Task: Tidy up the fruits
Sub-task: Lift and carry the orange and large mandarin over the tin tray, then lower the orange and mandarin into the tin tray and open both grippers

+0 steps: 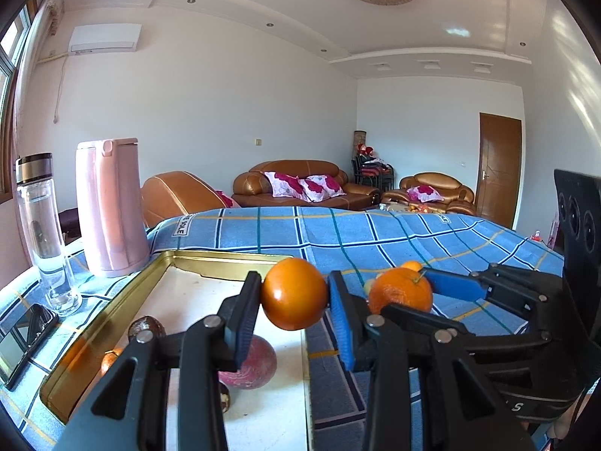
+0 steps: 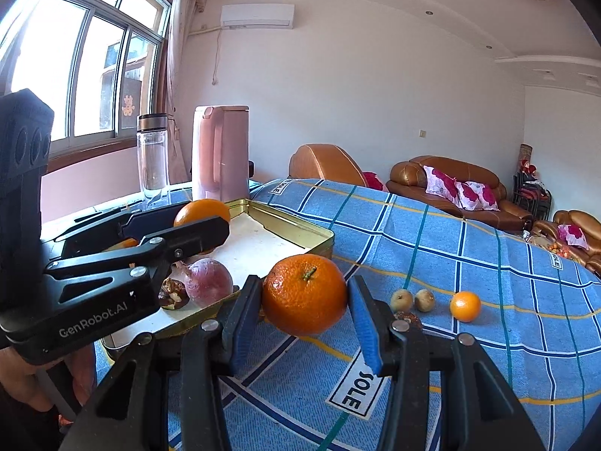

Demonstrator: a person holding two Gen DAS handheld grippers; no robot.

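Note:
My left gripper [image 1: 295,295] is shut on a smooth orange [image 1: 294,293] and holds it above the right edge of the gold tin tray [image 1: 112,300]. The tray holds a purple-red round fruit [image 1: 249,364] and some small brown fruits [image 1: 146,329]. My right gripper [image 2: 304,297] is shut on a stemmed mandarin [image 2: 304,294], held just right of the tray [image 2: 300,231]. On the cloth lie two small brown fruits [image 2: 401,299] and a small orange [image 2: 465,306]. The right gripper with its mandarin [image 1: 400,289] also shows in the left wrist view.
A pink kettle [image 1: 110,206] and a clear bottle [image 1: 43,233] stand behind the tray at the left. A phone [image 1: 26,342] lies at the left edge. The table has a blue checked cloth [image 2: 450,244]. Sofas stand beyond the table.

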